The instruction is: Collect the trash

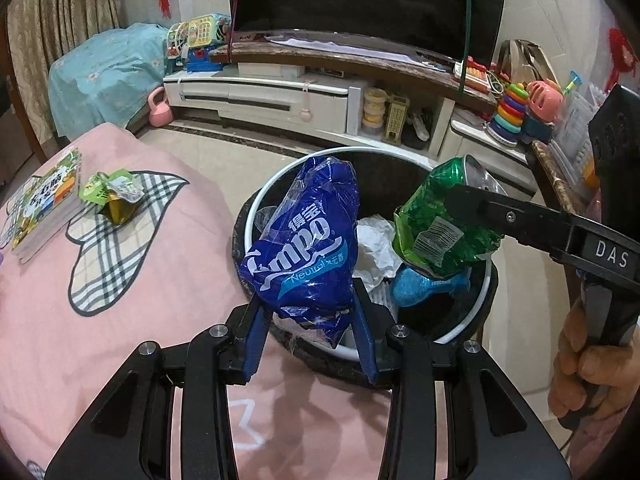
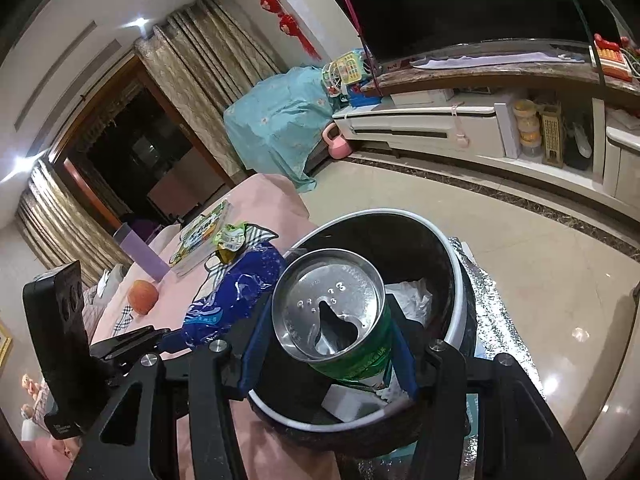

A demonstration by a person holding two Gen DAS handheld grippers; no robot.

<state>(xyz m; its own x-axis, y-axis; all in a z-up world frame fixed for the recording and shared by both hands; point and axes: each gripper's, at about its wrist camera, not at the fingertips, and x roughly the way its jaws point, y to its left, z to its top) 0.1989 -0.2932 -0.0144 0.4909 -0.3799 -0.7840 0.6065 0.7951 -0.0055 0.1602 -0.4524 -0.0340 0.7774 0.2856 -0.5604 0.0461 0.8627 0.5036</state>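
Pink cloth, then two pieces of trash held over the bin.
On the pink tablecloth [image 1: 132, 280] lies a green wrapper [image 1: 110, 196]; the left gripper [image 1: 310, 300] pinches a blue tissue packet [image 1: 304, 248] and the right gripper [image 2: 328, 344] clamps a crushed green can [image 1: 436, 224] above the black trash bin [image 1: 460, 330].

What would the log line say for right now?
left gripper: shut on blue plastic tissue wrapper | right gripper: shut on crushed green metal can | both over round black white-rimmed bin
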